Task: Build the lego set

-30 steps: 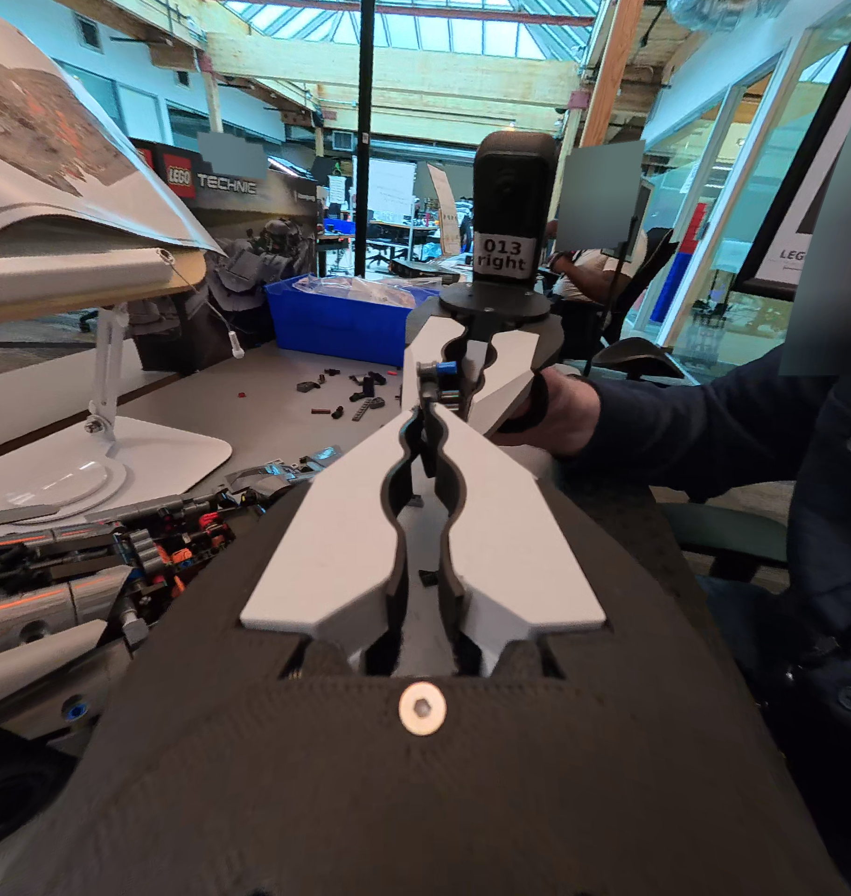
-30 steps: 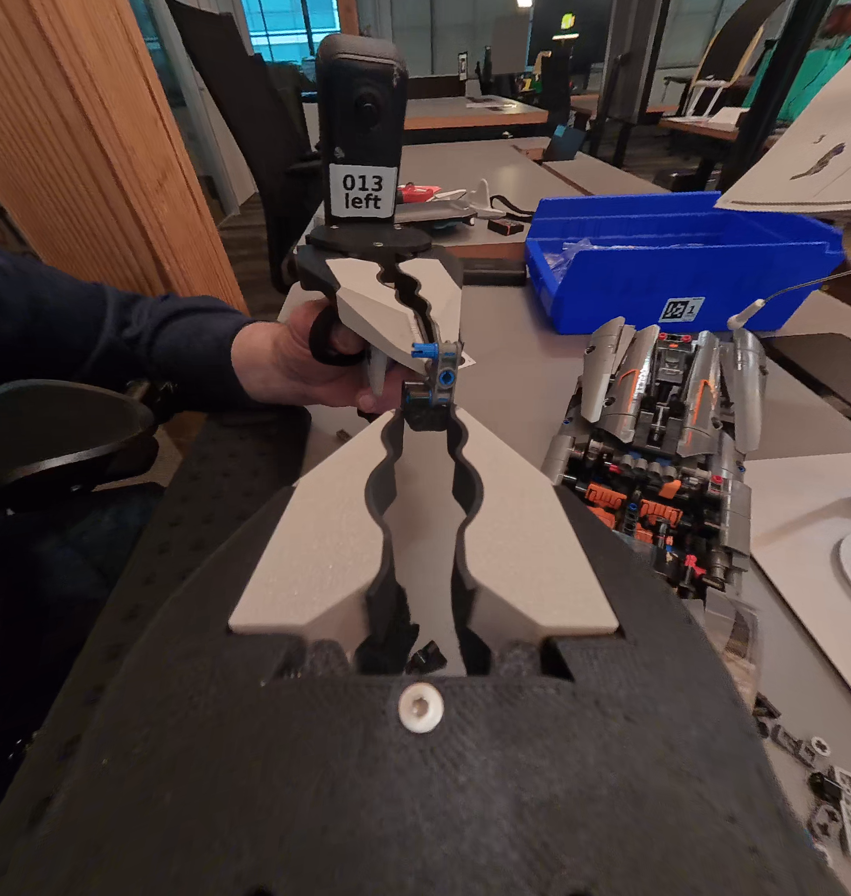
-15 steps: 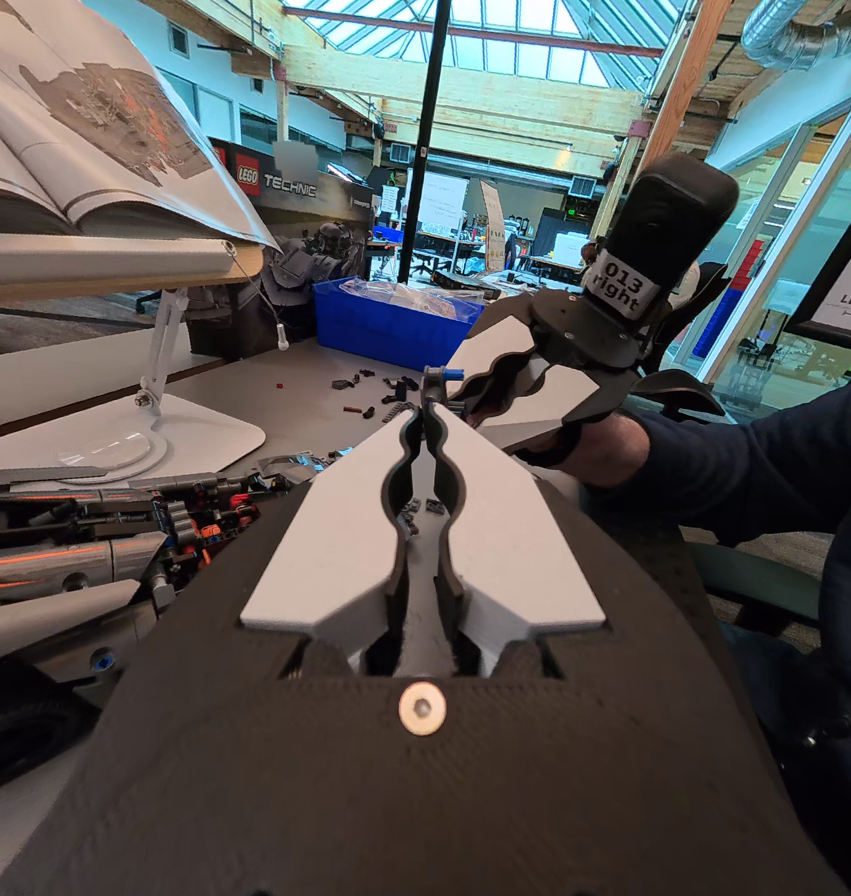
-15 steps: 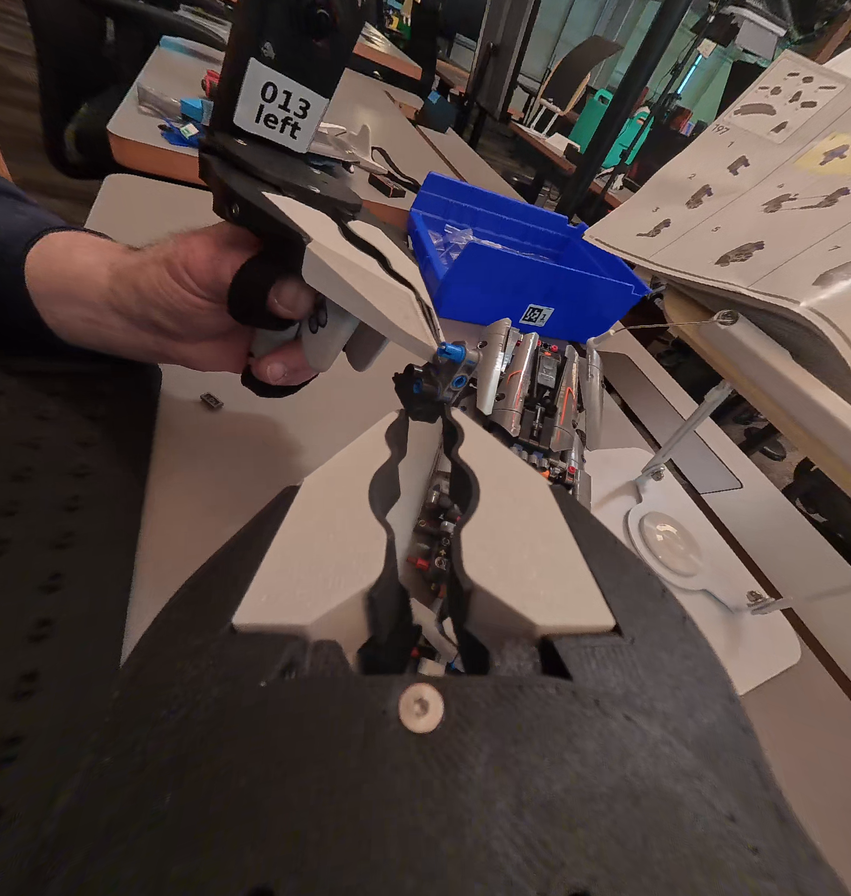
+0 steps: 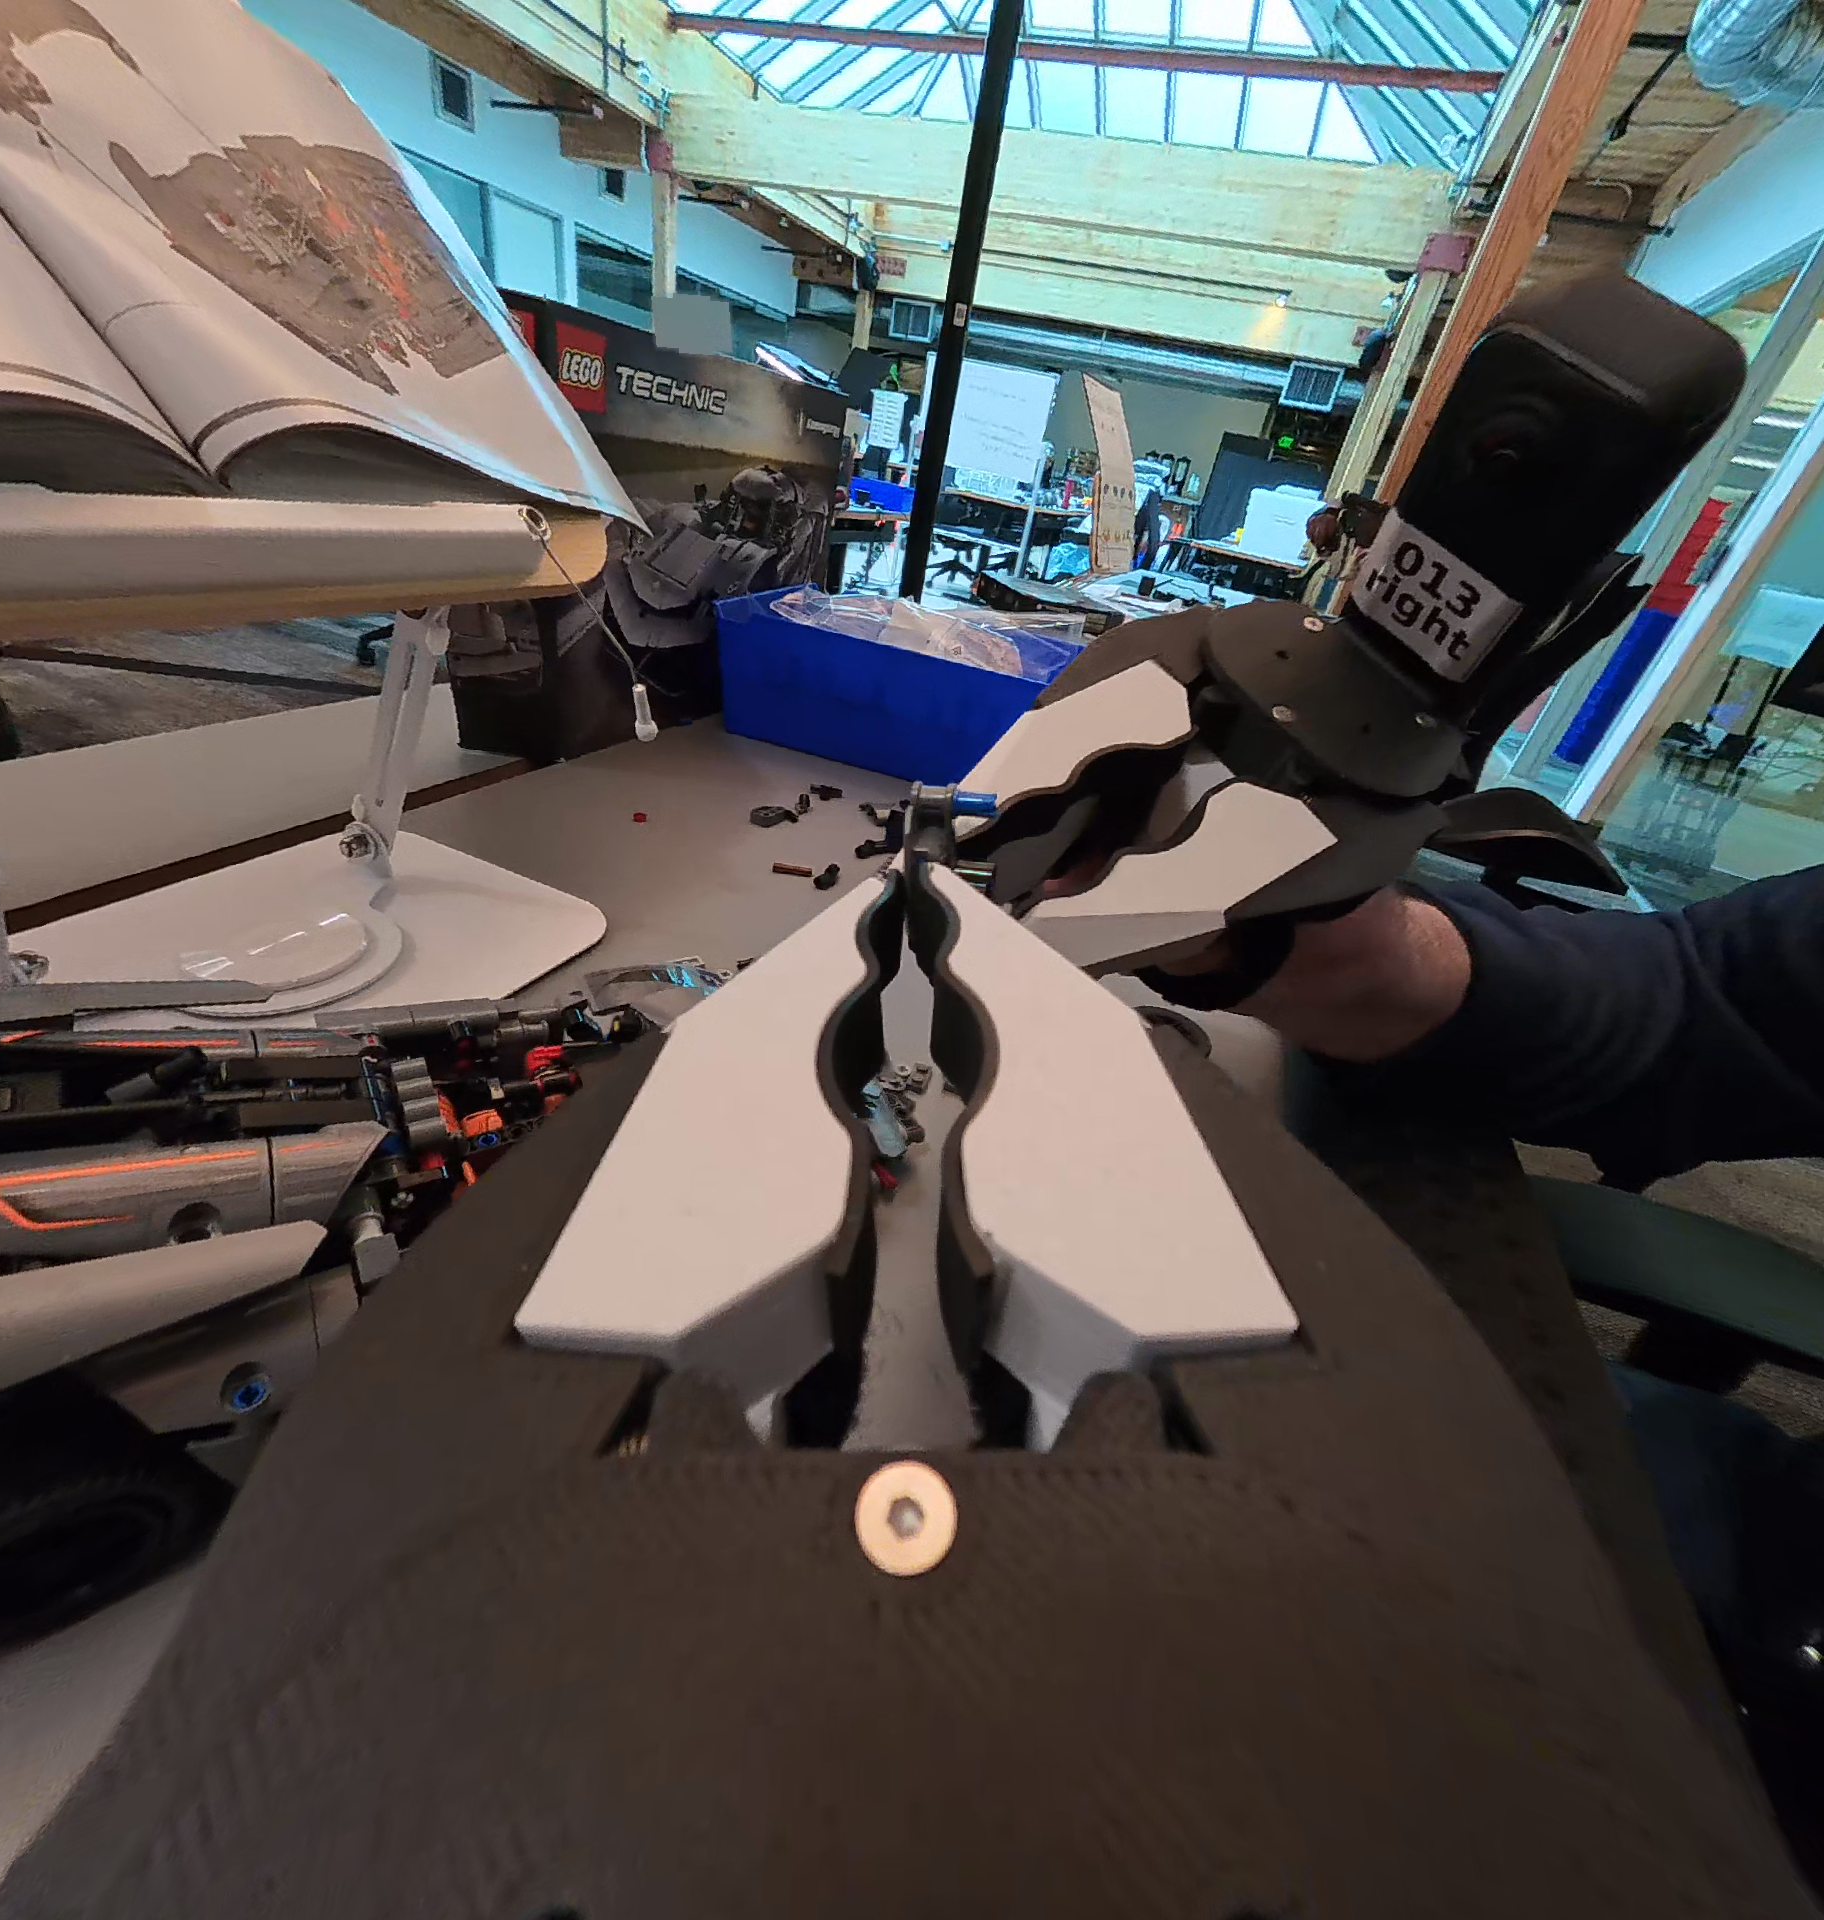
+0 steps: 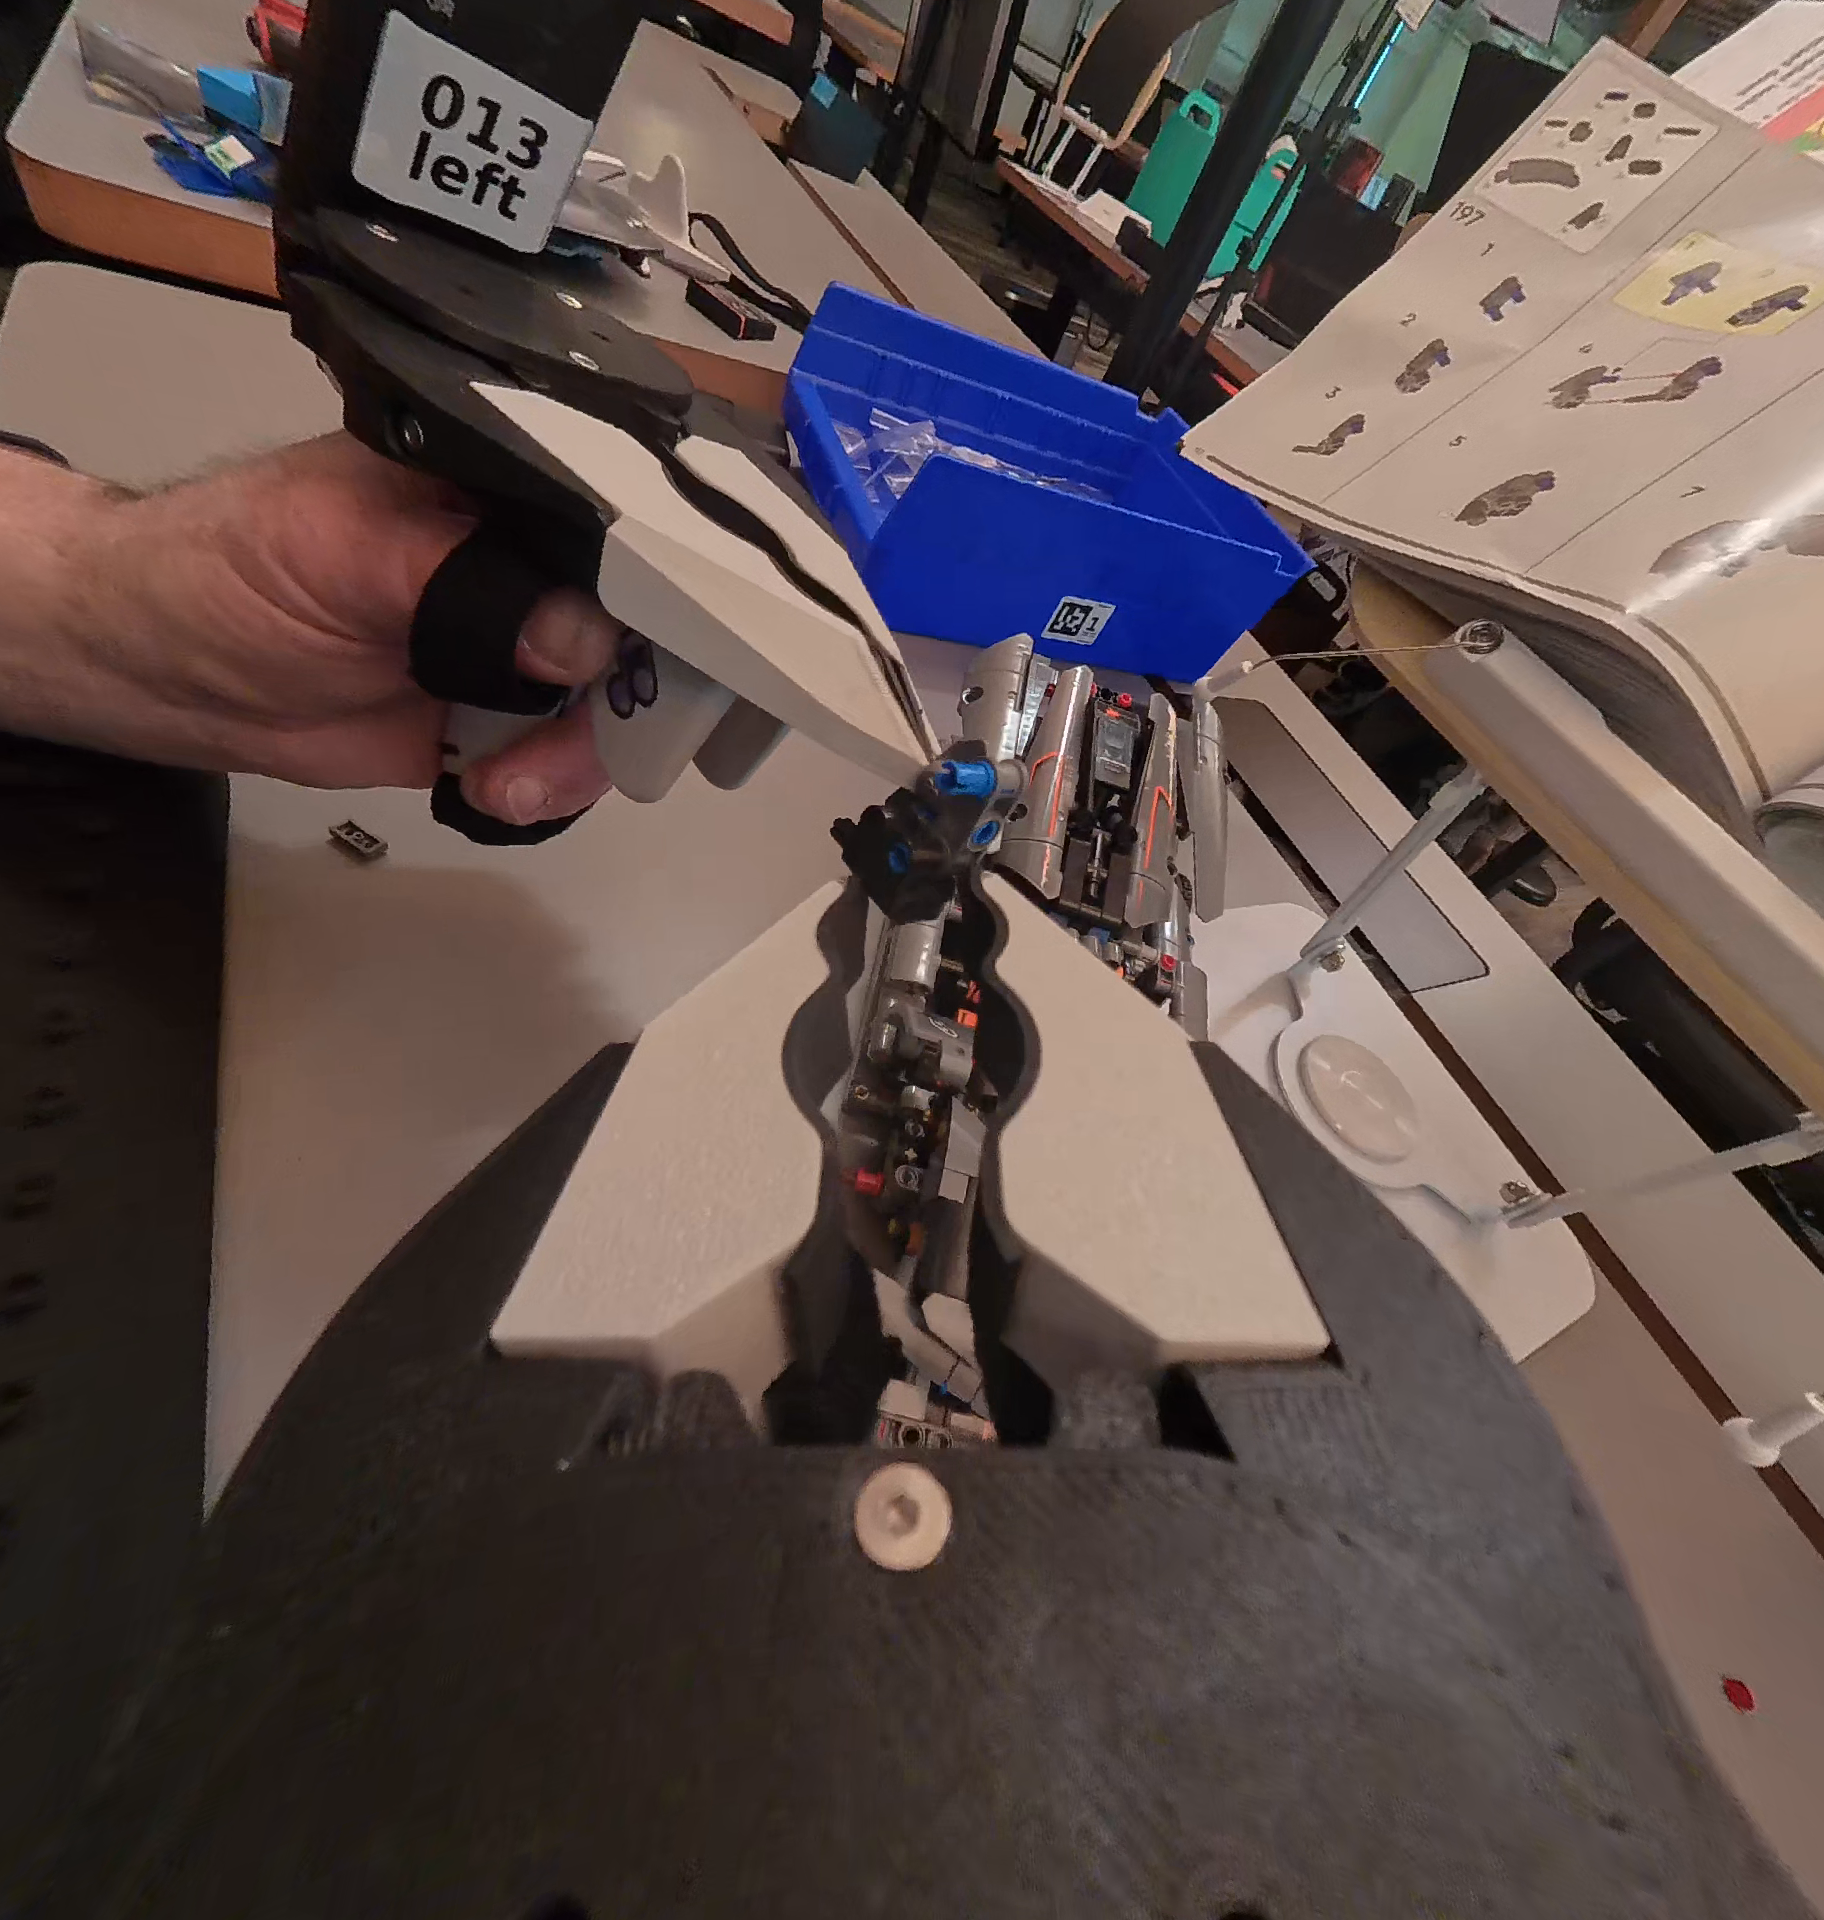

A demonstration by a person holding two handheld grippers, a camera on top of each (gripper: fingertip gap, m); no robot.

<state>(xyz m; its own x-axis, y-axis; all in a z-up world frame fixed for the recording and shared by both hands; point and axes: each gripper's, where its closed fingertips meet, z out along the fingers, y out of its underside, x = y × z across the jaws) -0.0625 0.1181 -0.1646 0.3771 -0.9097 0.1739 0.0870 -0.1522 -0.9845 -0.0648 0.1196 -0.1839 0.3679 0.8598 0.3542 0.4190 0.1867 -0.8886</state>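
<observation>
A small black and grey lego sub-assembly with blue pins is held in the air between both grippers. My right gripper is shut on its lower end. My left gripper is shut on the sub-assembly too, which sticks up past its tips. The left gripper comes in from the upper left in the right wrist view. The right gripper comes in from the right in the left wrist view. The grey and orange lego car lies on the table just beyond and below the held piece; it also shows at the left in the left wrist view.
A blue bin with plastic bags stands behind the car. An open instruction book rests on a white stand at the right. Loose small pieces lie on the grey table, and one dark piece lies at the left.
Both grippers have swung together toward the car with the sub-assembly still between them. The right gripper has tilted sideways, and the car now lies right behind the held piece.
</observation>
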